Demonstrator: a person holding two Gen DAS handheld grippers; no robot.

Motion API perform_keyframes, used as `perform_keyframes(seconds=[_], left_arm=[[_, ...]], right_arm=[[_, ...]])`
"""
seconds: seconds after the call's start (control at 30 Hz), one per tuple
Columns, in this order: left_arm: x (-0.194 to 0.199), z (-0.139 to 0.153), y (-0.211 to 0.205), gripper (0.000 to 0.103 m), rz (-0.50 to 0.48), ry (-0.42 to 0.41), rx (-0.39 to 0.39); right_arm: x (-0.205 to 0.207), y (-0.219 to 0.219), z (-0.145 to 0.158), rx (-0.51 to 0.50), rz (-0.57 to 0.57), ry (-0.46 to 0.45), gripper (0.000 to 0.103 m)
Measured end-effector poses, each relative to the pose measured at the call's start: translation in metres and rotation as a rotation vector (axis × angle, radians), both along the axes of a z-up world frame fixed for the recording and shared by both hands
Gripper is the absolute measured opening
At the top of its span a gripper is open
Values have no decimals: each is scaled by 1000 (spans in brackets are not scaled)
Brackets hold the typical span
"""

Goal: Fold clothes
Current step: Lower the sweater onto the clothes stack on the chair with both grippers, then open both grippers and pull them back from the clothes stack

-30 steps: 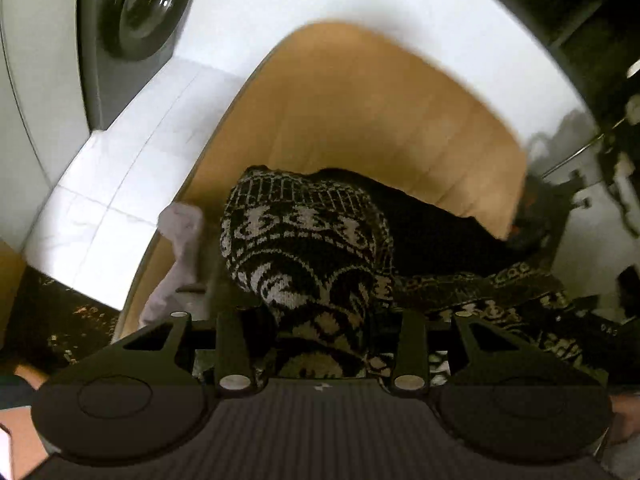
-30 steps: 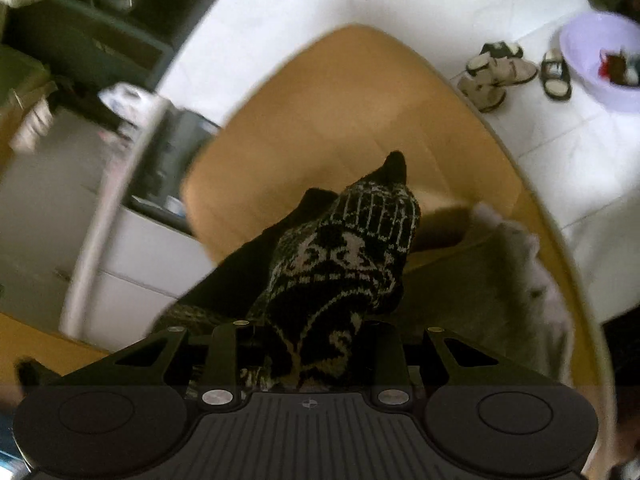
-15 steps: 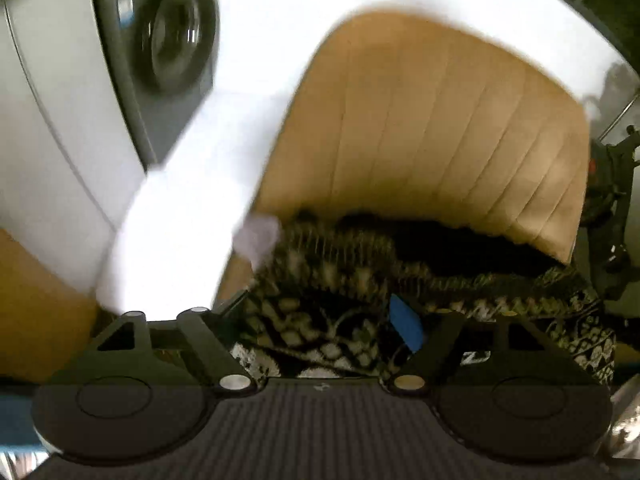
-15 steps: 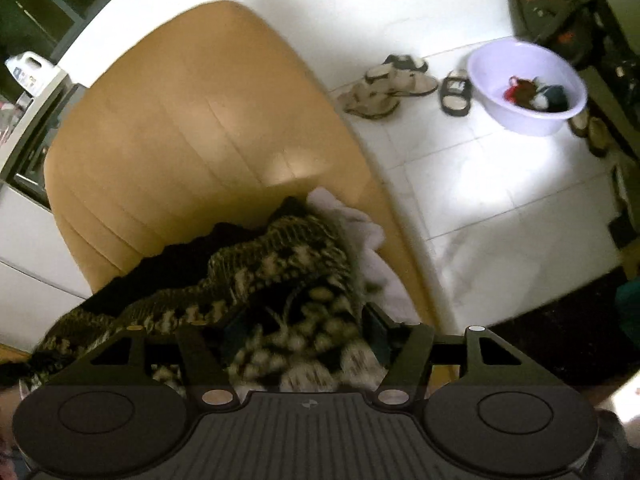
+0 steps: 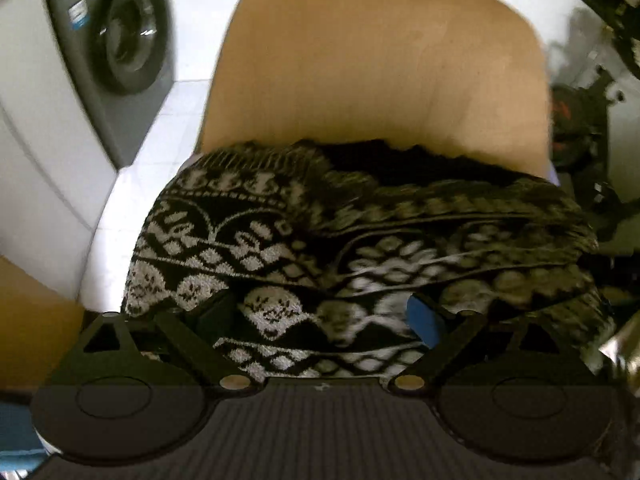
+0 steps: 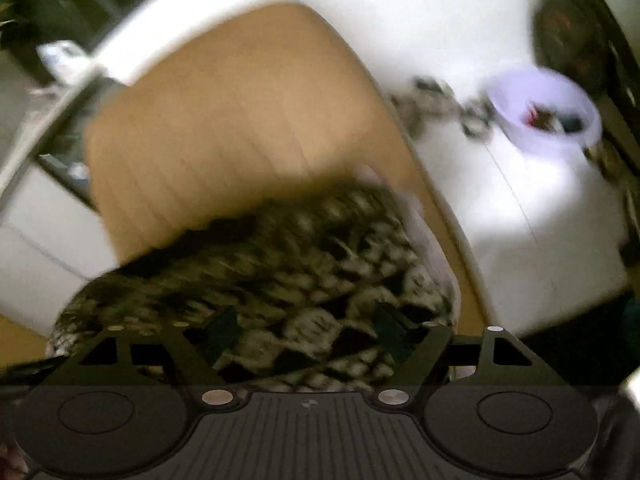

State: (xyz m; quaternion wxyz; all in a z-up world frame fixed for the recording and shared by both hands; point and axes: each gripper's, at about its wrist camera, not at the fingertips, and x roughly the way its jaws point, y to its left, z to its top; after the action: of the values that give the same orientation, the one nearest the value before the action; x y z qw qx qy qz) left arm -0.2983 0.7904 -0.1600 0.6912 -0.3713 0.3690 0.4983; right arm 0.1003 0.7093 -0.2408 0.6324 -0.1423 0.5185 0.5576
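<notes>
Releasing the folded sweater [image 5: 360,248] onto the table [image 5: 380,60]: both grippers, left [image 5: 320,312] and right [image 6: 304,320], have just been opening, jaws wide; next, regrip at six o'clock

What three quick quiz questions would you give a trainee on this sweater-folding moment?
1. True or false: the patterned sweater lies on the wooden table.
2. Which appliance stands on the floor left of the table in the left wrist view: (a) washing machine, (b) fridge, (c) oven?
3. Are the left gripper and right gripper clamped on the knit?

Key: 1 true; 2 a, the washing machine; 3 no, both stand open over it.
</notes>
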Motion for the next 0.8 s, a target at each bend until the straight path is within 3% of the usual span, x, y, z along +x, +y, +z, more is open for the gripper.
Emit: perform_keyframes(seconds=[0.13, 0.27, 0.3, 0.43, 0.6, 0.8], left_arm=[[7, -19, 16, 103, -1, 39, -35], [16, -6, 20, 103, 35, 58, -66], [16, 0, 16, 103, 58, 65, -63], [16, 36, -11, 103, 157, 72, -1], [5, 74, -59, 103, 134, -37, 43], [-9, 112, -140, 103, 67, 5, 122]], right_arm=[[2, 6, -26, -48, 0, 21, 74], [1, 12, -11, -61, -34, 31, 76], [1, 13, -7, -65, -43, 33, 82], [0, -15, 28, 11, -157, 61, 102], [-18, -66, 75, 42, -196, -43, 102], [-53, -132, 118, 29, -146, -100, 102]])
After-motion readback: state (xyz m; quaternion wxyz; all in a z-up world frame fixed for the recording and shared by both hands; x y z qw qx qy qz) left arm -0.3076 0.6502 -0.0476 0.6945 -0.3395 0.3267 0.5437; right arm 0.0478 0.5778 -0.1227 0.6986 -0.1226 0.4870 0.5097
